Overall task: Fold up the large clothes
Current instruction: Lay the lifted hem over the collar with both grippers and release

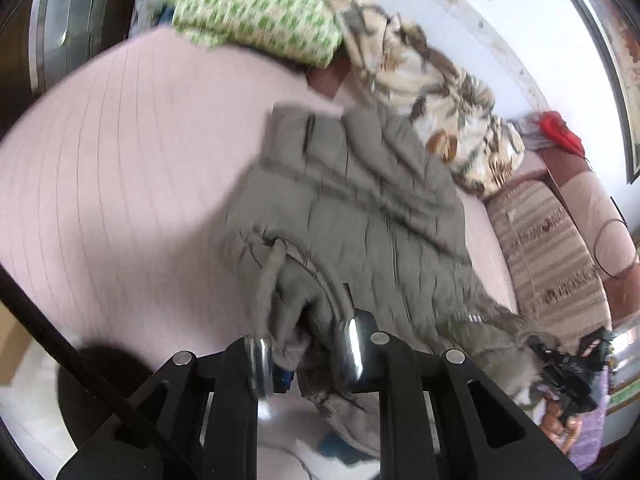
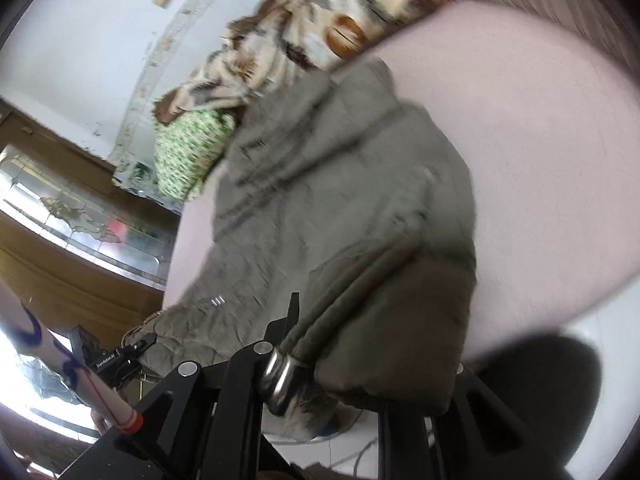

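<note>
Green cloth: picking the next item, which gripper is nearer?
Left, likely. Left gripper faces green cloth almost straight across the bed; right gripper sees it farther off to its left.

Right gripper (image 2: pixel 298 376) half under jacket (image 2: pixel 340 200)

Domestic bedroom. Bed with pink striped sheet (image 1: pixel 120 160); heaped floral blanket (image 1: pixel 440 92) and green-patterned bedding (image 1: pixel 256 12) against white wall (image 2: pixel 80 40); striped pillow (image 1: pixel 548 240); wooden furniture with glass panel (image 2: pixel 80 216).
</note>
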The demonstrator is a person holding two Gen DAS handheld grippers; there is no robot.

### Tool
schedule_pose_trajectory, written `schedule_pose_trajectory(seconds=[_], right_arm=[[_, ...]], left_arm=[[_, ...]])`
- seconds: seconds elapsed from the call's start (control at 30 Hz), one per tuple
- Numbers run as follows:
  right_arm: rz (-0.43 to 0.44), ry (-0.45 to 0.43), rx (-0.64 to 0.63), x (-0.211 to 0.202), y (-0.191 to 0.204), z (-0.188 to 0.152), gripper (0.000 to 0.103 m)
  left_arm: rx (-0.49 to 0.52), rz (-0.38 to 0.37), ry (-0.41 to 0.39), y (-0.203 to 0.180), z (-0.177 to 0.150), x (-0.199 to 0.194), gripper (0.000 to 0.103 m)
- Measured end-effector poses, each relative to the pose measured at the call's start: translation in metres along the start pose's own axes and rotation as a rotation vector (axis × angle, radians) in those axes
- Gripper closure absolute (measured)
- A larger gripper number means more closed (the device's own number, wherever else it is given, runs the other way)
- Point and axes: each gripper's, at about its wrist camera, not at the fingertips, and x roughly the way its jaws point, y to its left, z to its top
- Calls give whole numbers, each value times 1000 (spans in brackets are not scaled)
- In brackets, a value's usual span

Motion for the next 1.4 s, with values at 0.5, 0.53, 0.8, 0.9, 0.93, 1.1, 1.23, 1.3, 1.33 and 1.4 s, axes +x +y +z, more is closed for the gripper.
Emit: schedule_pose_trajectory(seconds=[0.5, 0.53, 0.8, 0.9, 0.93, 1.1, 1.23, 1.3, 1.33, 1.4], right_arm=[[-51, -197, -144, 51, 97, 222, 86], [-61, -194, -136, 62, 99, 237, 86], [-218, -149, -81, 164, 69, 317, 86], [-270, -114, -55, 205, 48, 332, 85], [-277, -107, -50, 214, 42, 333, 85], [-317, -91, -20, 260, 17, 344, 84], [-338, -96, -3, 283, 3, 347, 84], [-345, -103, 2, 289, -1, 345, 84], [-347, -105, 4, 291, -2, 345, 83], [-349, -110, 11, 292, -3, 345, 83]], left_arm=[[101, 196, -163, -90, 232, 89, 86], [103, 211, -156, -92, 245, 107, 86], [82, 364, -43, -77, 298, 248, 86], [72, 401, -1, -66, 299, 290, 86], [73, 412, 7, -64, 299, 301, 85], [76, 449, 26, -54, 295, 342, 81], [21, 432, 50, -42, 294, 359, 77], [21, 409, 60, -41, 296, 356, 74], [28, 393, 62, -42, 297, 353, 70], [34, 337, 49, -44, 301, 336, 60]])
